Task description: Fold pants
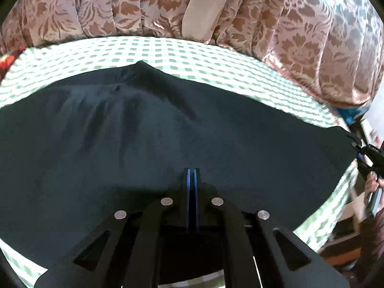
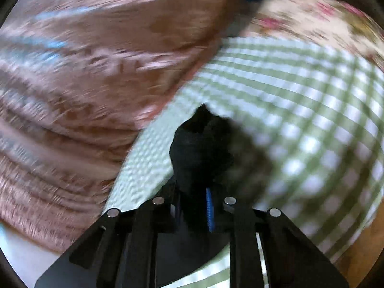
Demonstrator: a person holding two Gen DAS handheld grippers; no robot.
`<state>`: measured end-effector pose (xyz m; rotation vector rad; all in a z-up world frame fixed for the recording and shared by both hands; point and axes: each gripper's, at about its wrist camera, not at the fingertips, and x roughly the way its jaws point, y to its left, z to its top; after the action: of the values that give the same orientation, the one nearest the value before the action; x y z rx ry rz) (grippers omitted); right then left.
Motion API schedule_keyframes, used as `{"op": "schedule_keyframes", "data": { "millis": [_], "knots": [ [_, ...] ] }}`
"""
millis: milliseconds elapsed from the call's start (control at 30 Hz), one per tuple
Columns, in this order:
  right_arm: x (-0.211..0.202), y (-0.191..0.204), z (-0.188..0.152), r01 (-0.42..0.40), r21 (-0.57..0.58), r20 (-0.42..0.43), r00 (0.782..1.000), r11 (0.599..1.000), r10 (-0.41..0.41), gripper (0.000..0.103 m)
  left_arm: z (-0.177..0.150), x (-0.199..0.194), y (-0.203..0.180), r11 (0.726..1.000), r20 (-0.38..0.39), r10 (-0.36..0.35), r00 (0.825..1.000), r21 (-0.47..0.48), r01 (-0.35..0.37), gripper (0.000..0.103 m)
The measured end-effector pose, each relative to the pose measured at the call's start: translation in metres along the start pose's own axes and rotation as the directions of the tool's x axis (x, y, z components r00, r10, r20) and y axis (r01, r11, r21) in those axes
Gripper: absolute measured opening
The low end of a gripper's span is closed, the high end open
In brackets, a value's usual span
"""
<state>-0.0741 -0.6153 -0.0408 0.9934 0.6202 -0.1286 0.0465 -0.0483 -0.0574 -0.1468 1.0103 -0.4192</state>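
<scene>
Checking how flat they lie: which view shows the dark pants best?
The left wrist view: the pants spread across the checked sheet. The right wrist view shows only a blurred bunch in the right gripper.

text: none legible | labels: none | right view perhaps too blurred

Pants (image 1: 168, 132) = dark, almost black, no pattern. Sheet (image 1: 192, 52) under them: green + white checks. Curtain (image 1: 288, 36) at back: pinky brown w/ brown flowers + leaves. Pillow (image 2: 312, 16): cream w/ pink flowers, blurry. Grippers: black, w/ blue pads (image 1: 192, 192), silver round pins (image 1: 166, 201).
</scene>
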Motion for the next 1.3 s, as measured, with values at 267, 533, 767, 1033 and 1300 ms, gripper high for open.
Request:
{"op": "schedule_keyframes", "data": {
  "millis": [267,533,767,1033,1300],
  "knots": [
    [0.035,0.131,-0.053,-0.219,-0.249,-0.177,0.968,0.943,0.178,0.015,0.004,-0.014,0.009,0.982,0.018,-0.161,0.987,-0.092,0.162,0.001],
    [0.12,0.224,-0.185,-0.39,-0.396,-0.516,0.844,0.832,0.15,0.015,0.009,-0.023,0.034,0.921,0.055,-0.32,0.946,-0.216,0.324,0.001],
    [0.163,0.238,-0.27,-0.393,-0.544,-0.614,0.788,0.742,-0.033,0.015,0.018,-0.013,0.044,0.834,0.052,-0.461,0.886,-0.314,0.452,0.037],
    [0.149,0.243,-0.303,-0.433,-0.714,-0.57,0.816,0.55,-0.098,0.04,0.029,0.006,0.029,0.795,-0.004,-0.528,0.849,-0.352,0.493,0.052],
    [0.111,0.214,-0.262,-0.468,-0.597,-0.607,0.794,0.652,0.013,0.04,0.037,0.034,0.015,0.841,-0.128,-0.481,0.867,-0.347,0.415,0.058]
  ]
}}
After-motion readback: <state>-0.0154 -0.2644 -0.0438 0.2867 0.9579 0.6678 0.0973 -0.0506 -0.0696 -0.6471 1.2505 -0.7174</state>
